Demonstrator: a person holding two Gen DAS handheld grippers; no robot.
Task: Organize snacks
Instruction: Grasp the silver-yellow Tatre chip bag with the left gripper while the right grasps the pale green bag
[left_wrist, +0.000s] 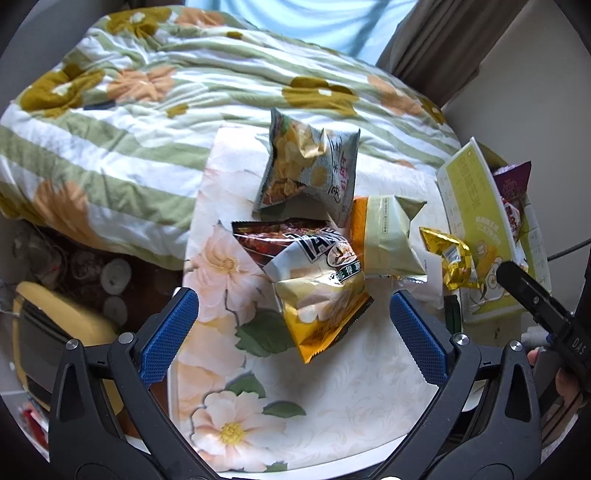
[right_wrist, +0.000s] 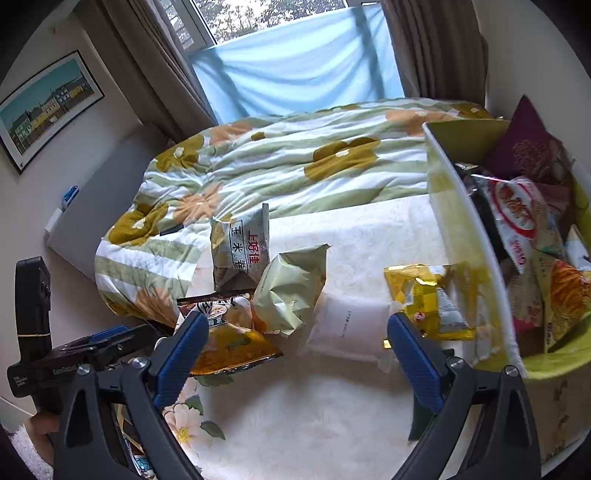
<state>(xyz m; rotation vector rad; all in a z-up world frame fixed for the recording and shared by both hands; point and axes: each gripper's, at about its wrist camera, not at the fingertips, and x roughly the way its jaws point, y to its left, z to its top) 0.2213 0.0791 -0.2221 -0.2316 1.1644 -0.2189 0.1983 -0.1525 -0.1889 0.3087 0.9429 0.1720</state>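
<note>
Several snack bags lie on a floral-cloth table (left_wrist: 332, 387). In the left wrist view my left gripper (left_wrist: 293, 314) is open, just above a gold-and-white chip bag (left_wrist: 317, 295). Behind it lie a grey corn-roll bag (left_wrist: 310, 166), a pale green bag (left_wrist: 388, 240) and a small gold packet (left_wrist: 450, 258). In the right wrist view my right gripper (right_wrist: 297, 332) is open, over a white packet (right_wrist: 347, 328), with the green bag (right_wrist: 291, 291) to its left and the gold packet (right_wrist: 428, 299) to its right. A yellow-green box (right_wrist: 461, 236) at right holds several snacks.
A flowered quilt (left_wrist: 147, 110) covers the bed beyond the table. The box (left_wrist: 476, 221) stands at the table's right edge. A yellow item (left_wrist: 55, 332) and clutter lie on the floor at left. A window and curtains (right_wrist: 295, 66) stand behind the bed.
</note>
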